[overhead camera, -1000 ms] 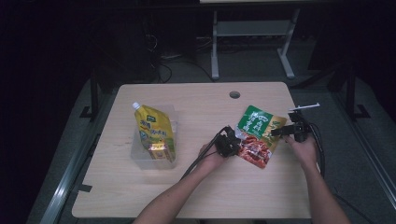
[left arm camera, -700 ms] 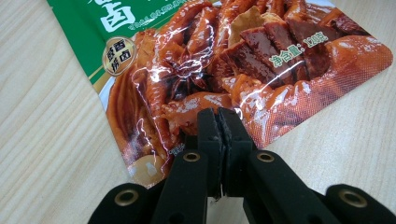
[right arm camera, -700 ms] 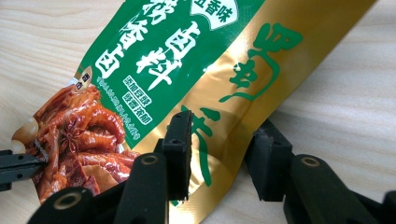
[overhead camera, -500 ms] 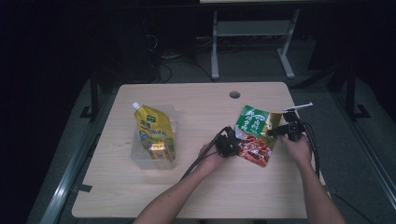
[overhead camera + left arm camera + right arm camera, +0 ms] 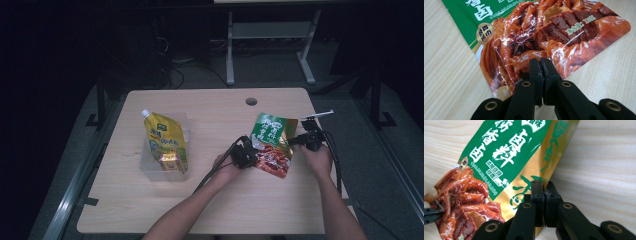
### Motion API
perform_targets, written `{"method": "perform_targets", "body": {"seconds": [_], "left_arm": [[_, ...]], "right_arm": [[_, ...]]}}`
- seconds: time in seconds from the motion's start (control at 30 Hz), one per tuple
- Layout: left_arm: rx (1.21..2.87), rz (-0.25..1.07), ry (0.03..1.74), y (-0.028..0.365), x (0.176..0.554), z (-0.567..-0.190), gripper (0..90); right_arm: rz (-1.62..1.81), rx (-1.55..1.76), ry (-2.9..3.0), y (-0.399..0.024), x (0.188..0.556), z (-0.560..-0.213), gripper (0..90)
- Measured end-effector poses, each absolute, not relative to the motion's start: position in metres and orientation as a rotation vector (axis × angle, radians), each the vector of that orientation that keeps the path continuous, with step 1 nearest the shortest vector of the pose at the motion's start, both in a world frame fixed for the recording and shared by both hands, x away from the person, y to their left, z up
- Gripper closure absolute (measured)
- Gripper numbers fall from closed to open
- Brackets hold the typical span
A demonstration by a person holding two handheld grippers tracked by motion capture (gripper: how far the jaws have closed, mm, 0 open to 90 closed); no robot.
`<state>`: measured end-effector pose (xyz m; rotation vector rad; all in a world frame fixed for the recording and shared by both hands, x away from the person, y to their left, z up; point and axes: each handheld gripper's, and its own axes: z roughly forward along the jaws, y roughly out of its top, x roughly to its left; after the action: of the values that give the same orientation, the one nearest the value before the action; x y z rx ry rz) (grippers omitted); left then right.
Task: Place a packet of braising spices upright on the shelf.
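A food pouch [image 5: 272,145], green at the top, gold down one side and printed with red braised meat, lies tilted on the wooden table [image 5: 200,200] between both hands. My left gripper [image 5: 251,156] is shut on its lower left edge; in the left gripper view the jaws [image 5: 541,61] pinch the pouch [image 5: 544,32] by its red printed rim. My right gripper [image 5: 295,141] has just been closing and now pinches the gold right edge, its jaws [image 5: 541,183] together on the pouch [image 5: 506,157]. The left gripper's tip [image 5: 429,215] shows at the far side.
A yellow spouted pouch [image 5: 165,142] rests in a clear plastic container [image 5: 150,167] on the table's left half. A round cable hole [image 5: 251,101] sits near the far edge. Cables trail from both grippers toward the near edge.
My right gripper has moved left up to the pouch's right edge and taken hold of it. The left gripper and the pouch have barely shifted.
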<state>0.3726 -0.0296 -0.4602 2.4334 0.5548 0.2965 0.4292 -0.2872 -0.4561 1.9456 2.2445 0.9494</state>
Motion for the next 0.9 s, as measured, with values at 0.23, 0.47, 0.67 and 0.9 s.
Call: {"method": "perform_targets", "body": {"seconds": [0.23,0.47,0.67,0.9], "left_arm": [[2.407,0.239,0.586,-0.026,0.375,-0.459,80.9],[2.399,0.229,0.575,-0.024,0.372,-0.455,77.0],[2.393,0.242,0.582,-0.021,0.371,-0.454,76.6],[2.395,0.242,0.593,-0.018,0.373,-0.453,76.7]], "right_arm": [[0.982,1.895,2.244,-0.286,0.425,-0.447,89.7],[0.995,1.810,2.265,-0.282,0.419,-0.430,89.8],[0.987,1.789,2.268,-0.278,0.418,-0.425,89.8],[0.977,1.778,2.272,-0.273,0.419,-0.421,89.8]]}}
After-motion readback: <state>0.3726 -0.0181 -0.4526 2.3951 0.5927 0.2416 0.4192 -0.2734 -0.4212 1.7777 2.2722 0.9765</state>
